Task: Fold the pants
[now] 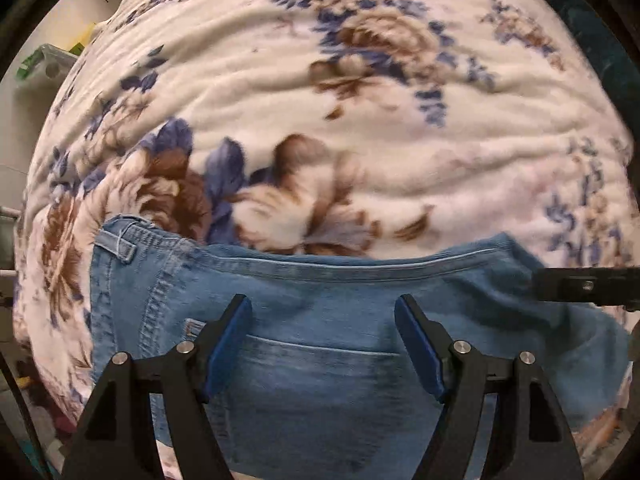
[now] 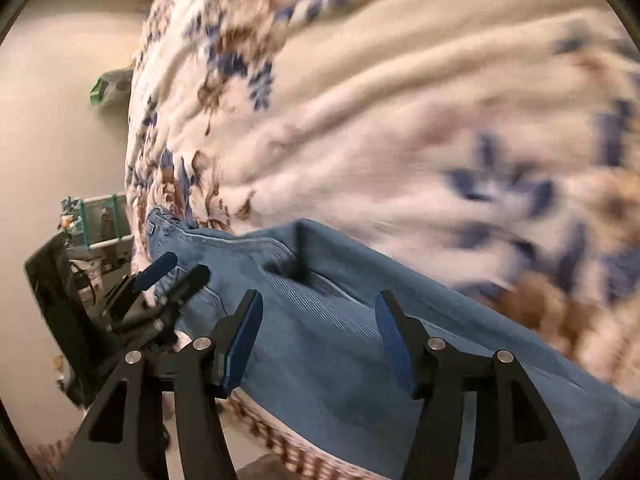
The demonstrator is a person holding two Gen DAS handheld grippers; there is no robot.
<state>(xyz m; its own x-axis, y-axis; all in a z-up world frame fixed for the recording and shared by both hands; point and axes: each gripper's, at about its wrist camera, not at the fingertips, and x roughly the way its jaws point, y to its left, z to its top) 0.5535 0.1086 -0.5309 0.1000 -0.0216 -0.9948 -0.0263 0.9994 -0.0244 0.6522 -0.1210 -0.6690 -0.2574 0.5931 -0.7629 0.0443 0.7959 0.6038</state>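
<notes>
Pants: your blue denim pants [image 1: 320, 320] lie on the floral blanket [image 1: 360, 152], at the blanket's near edge; in the right wrist view they [image 2: 340, 320] run along that same edge.
Waistband: the stitched band [image 1: 340, 266] faces the blanket's middle, with one belt loop [image 1: 118, 246] at its left end.
Writing: a small tab [image 1: 193, 326] sits on the denim just left of the pocket seam [image 1: 320, 346] — its marks are too blurred to read. You will find no other legible label or brand in either view.
Left gripper: your left gripper [image 1: 323, 344] hangs over the seat of the pants, jaws spread wide, nothing between the blue pads [image 1: 226, 344]. From the right wrist view it [image 2: 172, 270] appears at the waistband end, fingers apart.
Right gripper: your right gripper [image 2: 319, 340] is released too — pads [image 2: 394, 344] parted over the leg fabric, no cloth between them. One black finger of it [image 1: 584, 284] enters the left wrist view beside the pants' right end.
Hidden or cut off: the pants' lower part runs out under the gripper bodies. Whether any fingertip touches the denim cannot be told. The dark mark [image 2: 300, 256] on the denim is smeared by motion blur.
Beyond the blanket: a green-trimmed rack [image 2: 100, 224] stands past its left edge, contents unclear.
</notes>
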